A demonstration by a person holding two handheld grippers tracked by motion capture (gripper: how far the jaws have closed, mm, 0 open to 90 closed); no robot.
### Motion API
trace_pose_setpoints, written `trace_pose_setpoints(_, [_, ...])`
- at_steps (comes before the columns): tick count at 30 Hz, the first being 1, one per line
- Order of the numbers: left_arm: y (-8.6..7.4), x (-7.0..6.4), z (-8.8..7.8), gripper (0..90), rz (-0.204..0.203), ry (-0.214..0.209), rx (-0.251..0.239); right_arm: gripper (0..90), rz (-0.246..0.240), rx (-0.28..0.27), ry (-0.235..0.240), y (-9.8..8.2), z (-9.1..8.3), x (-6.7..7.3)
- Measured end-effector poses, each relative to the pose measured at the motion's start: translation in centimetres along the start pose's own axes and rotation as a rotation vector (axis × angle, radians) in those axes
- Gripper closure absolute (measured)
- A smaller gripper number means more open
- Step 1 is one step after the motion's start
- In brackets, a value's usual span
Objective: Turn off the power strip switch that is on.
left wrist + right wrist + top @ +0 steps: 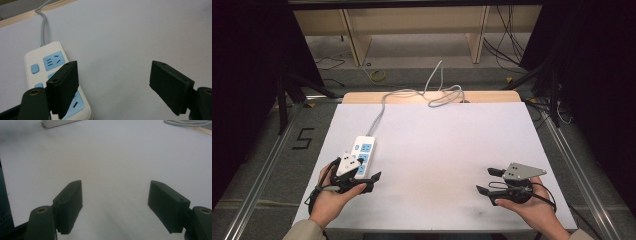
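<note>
Left gripper (pixel 357 176) hovers jaws released at the strip's (pixel 361 152) near end, by the tabletop's (pixel 437 150) left edge; right gripper (pixel 493 181), jaws released too, sits near the right edge.

Lab: aluminium rig rails (pixel 259 172), black curtains (pixel 242 60).

My left gripper (pixel 113 85) has its left finger (pixel 63 87) covering part of the power strip (pixel 46 65), and the strip's near end runs off the bottom edge. Far ahead of my right gripper (pixel 115 205), the strip's corner is blurry and cut off.
</note>
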State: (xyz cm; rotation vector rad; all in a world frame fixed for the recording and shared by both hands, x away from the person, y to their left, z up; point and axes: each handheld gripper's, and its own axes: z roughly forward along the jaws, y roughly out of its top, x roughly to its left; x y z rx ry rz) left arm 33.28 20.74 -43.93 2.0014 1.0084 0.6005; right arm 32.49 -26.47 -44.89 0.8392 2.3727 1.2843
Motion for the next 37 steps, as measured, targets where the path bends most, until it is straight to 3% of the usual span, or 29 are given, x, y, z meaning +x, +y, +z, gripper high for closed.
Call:
trace_pose_setpoints(10, [-1.6,-0.6,-0.6,23.2,-0.009,0.034,0.014,28.3,0.002,0.001,0.001,0.0,0.0,-0.1])
trace_pose_setpoints(17, [-2.5,-0.7,-1.1,22.6,-0.018,0.035,0.032,28.3,-0.004,0.001,0.002,0.0,0.1,-0.1])
trace_pose_setpoints(37, [-2.6,-0.7,-0.8,21.5,-0.017,0.033,0.052,28.1,-0.002,0.002,0.001,0.0,0.1,-0.3])
